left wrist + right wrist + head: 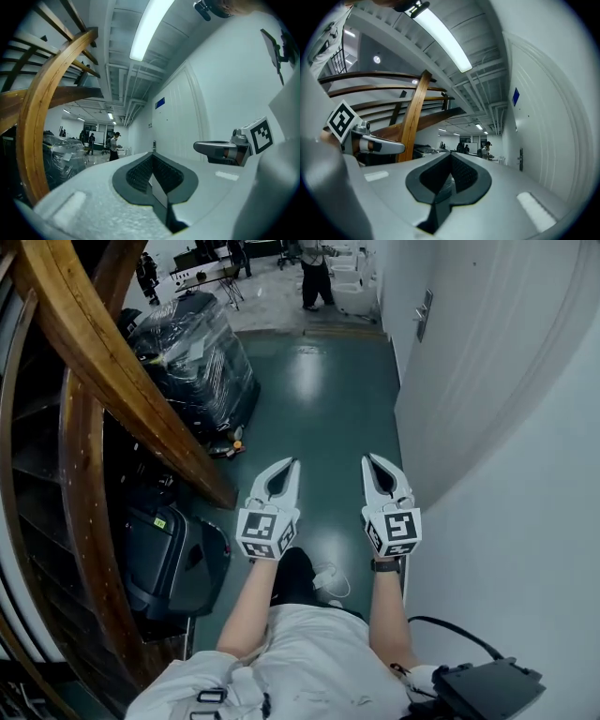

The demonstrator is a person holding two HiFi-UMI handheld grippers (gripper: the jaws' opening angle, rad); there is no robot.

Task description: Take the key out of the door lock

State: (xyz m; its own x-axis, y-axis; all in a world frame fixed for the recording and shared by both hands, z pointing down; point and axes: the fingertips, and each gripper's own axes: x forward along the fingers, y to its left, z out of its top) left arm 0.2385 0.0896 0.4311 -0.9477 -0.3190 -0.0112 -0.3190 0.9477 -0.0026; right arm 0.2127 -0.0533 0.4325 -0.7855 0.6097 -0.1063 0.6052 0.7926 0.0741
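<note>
In the head view, the left gripper (292,465) and right gripper (372,460) were held side by side over the green floor (319,399). They were well short of the door lock (424,315) on the white door (469,362) ahead at the right; the key was too small to make out. In the left gripper view, the fingers were clenched on nothing. The right gripper view showed its fingers likewise clenched and empty.

Floor (319,399): glossy dark green, reflecting overhead light. Right side — plain white wall (525,521) with a small blue sign (515,96). Left side — curved wooden stair rail (112,381), with a plastic-wrapped load (197,362) and a dark case (169,559) beside it. Ceiling: long light strip (150,28). Far end: bright open area, people (314,277) standing.
</note>
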